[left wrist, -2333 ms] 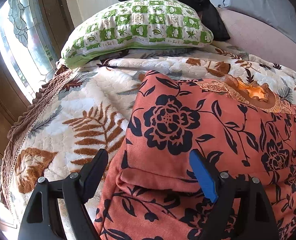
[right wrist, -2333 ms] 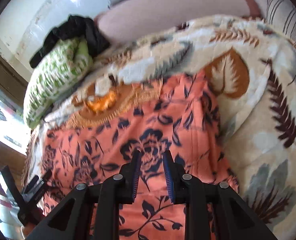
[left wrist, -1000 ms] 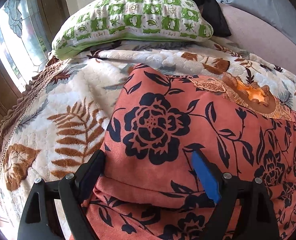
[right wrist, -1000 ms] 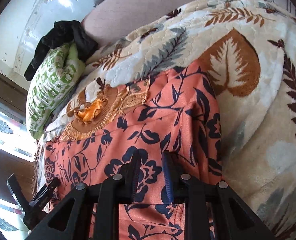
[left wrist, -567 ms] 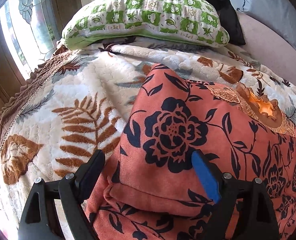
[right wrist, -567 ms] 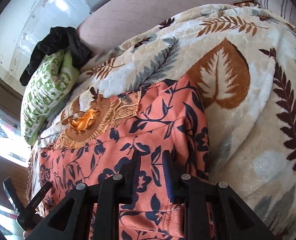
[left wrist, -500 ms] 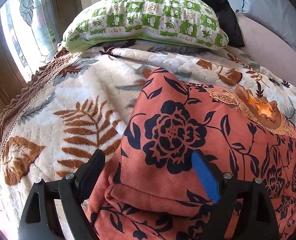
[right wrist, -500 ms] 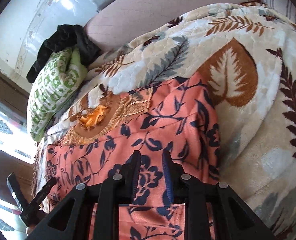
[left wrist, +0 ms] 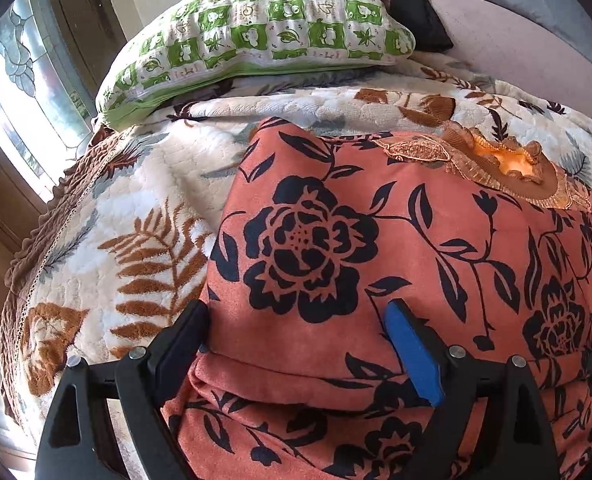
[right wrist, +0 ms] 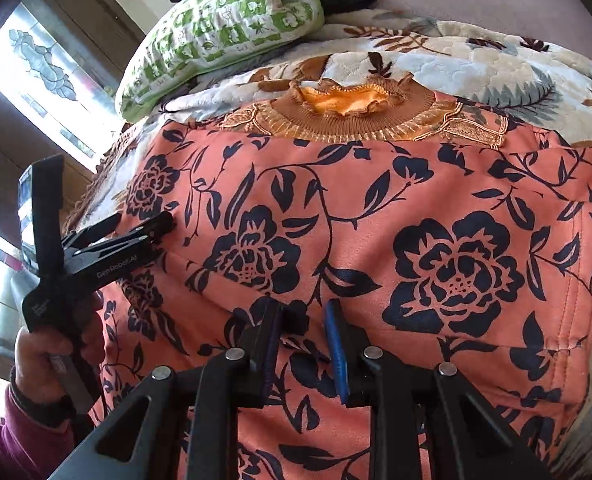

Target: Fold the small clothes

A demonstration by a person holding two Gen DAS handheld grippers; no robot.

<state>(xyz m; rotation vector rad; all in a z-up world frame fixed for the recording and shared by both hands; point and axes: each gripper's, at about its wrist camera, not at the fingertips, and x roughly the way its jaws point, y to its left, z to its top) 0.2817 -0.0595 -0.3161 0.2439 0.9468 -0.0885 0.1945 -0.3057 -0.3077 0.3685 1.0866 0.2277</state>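
An orange garment with black flowers (left wrist: 375,248) lies folded on the bed, its brown and gold collar (left wrist: 507,168) at the far side. A folded edge runs across it low in the left wrist view. My left gripper (left wrist: 296,328) is open, its jaws wide apart over the garment's near left corner; it also shows in the right wrist view (right wrist: 144,226). My right gripper (right wrist: 301,320) hovers over the middle of the garment (right wrist: 375,220), jaws a narrow gap apart with nothing between them.
A green and white checked pillow (left wrist: 256,28) lies at the head of the bed, dark clothing (left wrist: 411,4) behind it. A cream leaf-print blanket (left wrist: 144,216) covers the bed. A stained-glass window (left wrist: 24,80) is on the left. A pink headboard (left wrist: 507,28) stands behind.
My right gripper has swung left and now sits over the middle of the garment, facing the collar. My left gripper has barely moved and stays open.
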